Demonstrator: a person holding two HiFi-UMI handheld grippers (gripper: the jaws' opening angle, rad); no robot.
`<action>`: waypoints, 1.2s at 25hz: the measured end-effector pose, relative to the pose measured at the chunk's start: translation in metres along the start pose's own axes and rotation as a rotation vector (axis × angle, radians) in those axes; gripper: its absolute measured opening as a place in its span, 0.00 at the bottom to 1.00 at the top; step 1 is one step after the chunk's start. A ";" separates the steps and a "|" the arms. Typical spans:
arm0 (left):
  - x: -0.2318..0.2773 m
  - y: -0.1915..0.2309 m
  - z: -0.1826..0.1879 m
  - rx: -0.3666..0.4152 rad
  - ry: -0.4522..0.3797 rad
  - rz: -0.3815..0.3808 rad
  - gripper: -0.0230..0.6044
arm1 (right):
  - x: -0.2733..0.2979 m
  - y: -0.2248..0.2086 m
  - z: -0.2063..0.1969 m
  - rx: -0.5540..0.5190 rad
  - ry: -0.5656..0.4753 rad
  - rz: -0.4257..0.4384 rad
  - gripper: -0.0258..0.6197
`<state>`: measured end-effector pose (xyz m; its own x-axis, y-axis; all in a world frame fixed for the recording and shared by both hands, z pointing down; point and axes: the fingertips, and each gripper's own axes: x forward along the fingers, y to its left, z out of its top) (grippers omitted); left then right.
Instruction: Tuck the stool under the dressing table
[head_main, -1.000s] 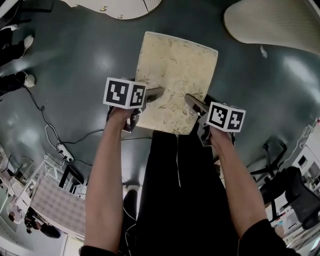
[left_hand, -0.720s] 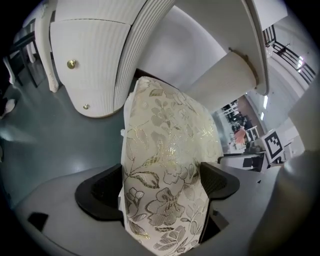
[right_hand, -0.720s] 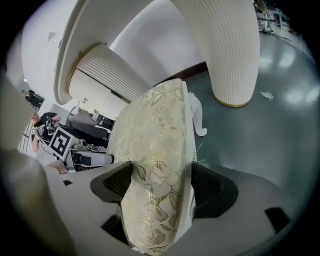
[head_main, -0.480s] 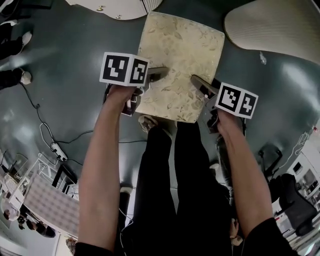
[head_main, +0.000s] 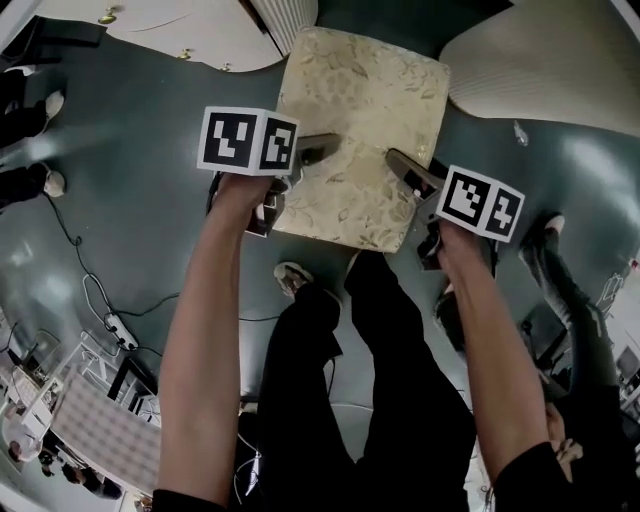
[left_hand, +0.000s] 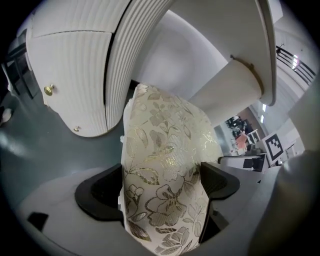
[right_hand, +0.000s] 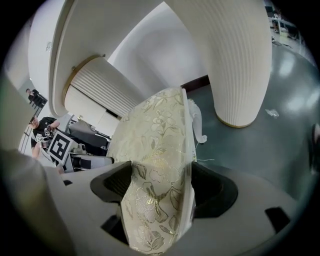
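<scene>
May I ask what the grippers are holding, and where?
The stool, by its seat cushion: left gripper on the left edge, right gripper on the right.

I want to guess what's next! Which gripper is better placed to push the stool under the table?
Neither, probably: left gripper and right gripper each clamp a side of the stool, about level with each other, facing the gap in the table. Pushing together looks best.

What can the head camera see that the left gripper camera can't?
Only the head view shows the person's arms and legs. Only the left gripper view shows the space under the dressing table, and the left tongs squeezing the seat from both sides. Both views show the flowery stool and the dressing table.
</scene>
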<state>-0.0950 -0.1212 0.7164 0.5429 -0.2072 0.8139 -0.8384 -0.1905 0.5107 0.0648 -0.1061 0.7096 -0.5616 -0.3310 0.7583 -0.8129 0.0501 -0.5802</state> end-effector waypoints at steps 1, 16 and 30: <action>-0.001 0.000 0.001 0.005 -0.016 0.004 0.81 | 0.000 0.000 0.001 -0.003 -0.015 0.001 0.55; -0.005 -0.001 0.016 0.173 -0.300 0.015 0.81 | 0.004 0.000 0.009 -0.050 -0.240 0.052 0.56; -0.007 -0.002 0.005 0.196 -0.304 0.000 0.81 | -0.002 0.000 0.000 -0.070 -0.310 0.058 0.55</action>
<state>-0.0965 -0.1243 0.7085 0.5578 -0.4773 0.6790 -0.8287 -0.3653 0.4240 0.0660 -0.1053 0.7076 -0.5423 -0.5962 0.5920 -0.7957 0.1381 -0.5898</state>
